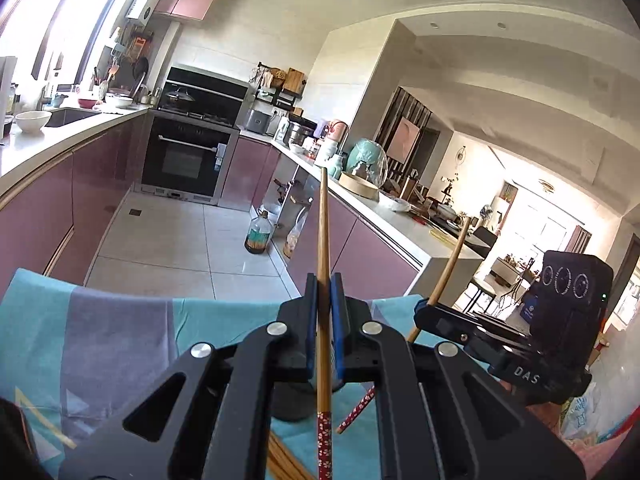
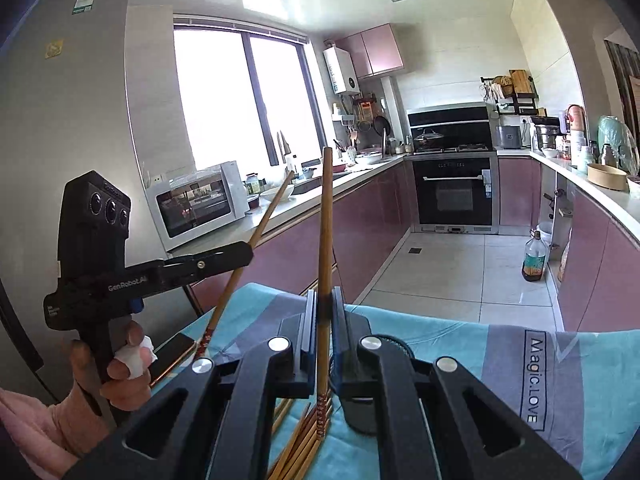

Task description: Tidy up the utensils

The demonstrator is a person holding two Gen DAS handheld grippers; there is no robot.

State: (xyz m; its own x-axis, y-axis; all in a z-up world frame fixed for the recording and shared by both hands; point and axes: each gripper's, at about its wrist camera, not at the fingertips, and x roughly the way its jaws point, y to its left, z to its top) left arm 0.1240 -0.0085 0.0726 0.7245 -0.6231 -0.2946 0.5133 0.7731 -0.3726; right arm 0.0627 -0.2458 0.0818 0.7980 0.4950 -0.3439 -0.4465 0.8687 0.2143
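The left gripper (image 1: 324, 292) is clamped on a wooden chopstick (image 1: 323, 240), which runs between its blue pads and points up and ahead past the fingertips; its red patterned end hangs below the jaws. The right gripper (image 2: 325, 304) pinches a second chopstick (image 2: 325, 232) the same way, nearly upright. Under and behind the right fingers lies a loose pile of chopsticks (image 2: 304, 440) on the teal and grey tablecloth (image 2: 460, 344). A dark round holder (image 2: 394, 350) sits just right of the right fingers, partly hidden by them. Beyond both fingertips are open floor tiles (image 1: 168, 240) and pink kitchen cabinets (image 2: 372, 216), nothing blocking
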